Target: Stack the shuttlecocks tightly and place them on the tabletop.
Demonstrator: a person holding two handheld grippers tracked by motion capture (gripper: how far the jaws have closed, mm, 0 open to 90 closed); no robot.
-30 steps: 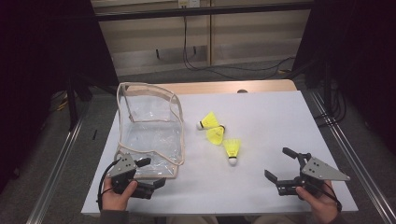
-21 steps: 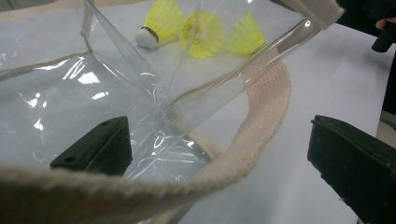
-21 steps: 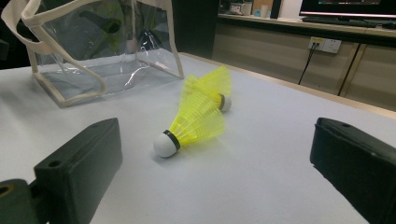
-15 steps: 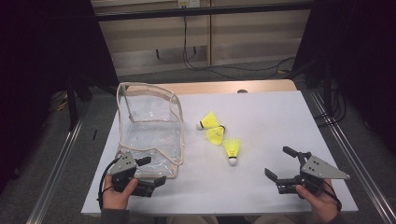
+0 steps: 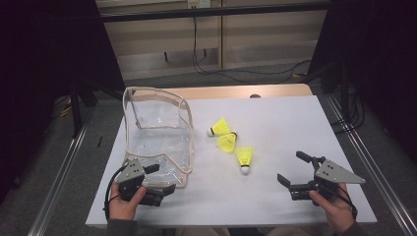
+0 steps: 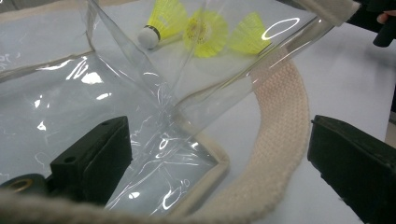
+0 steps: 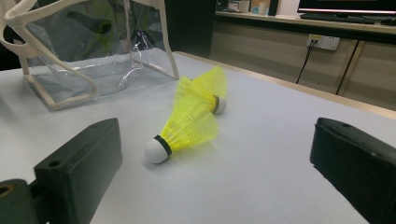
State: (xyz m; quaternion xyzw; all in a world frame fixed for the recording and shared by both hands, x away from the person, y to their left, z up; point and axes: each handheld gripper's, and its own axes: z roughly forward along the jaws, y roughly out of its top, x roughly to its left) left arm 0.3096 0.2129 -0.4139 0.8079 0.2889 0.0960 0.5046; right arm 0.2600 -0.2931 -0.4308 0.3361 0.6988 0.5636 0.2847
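This looks like a lab or test room set up for recording, not a home. A plain white rectangular tabletop (image 5: 295,123) on a light wooden board stands on a frame of bare aluminium rails (image 5: 366,162), over grey carpet floor (image 5: 98,123). Black curtains (image 5: 44,59) close off both sides. Beyond the far edge of the table, black cables (image 5: 206,61) hang loose and trail along beige wall panels (image 5: 265,39). In the right gripper view, far beyond the jaws, a white wall socket plate (image 7: 323,42) with a plugged-in lead sits under a long counter (image 7: 299,18), and a dark monitor (image 7: 348,5) stands on it.
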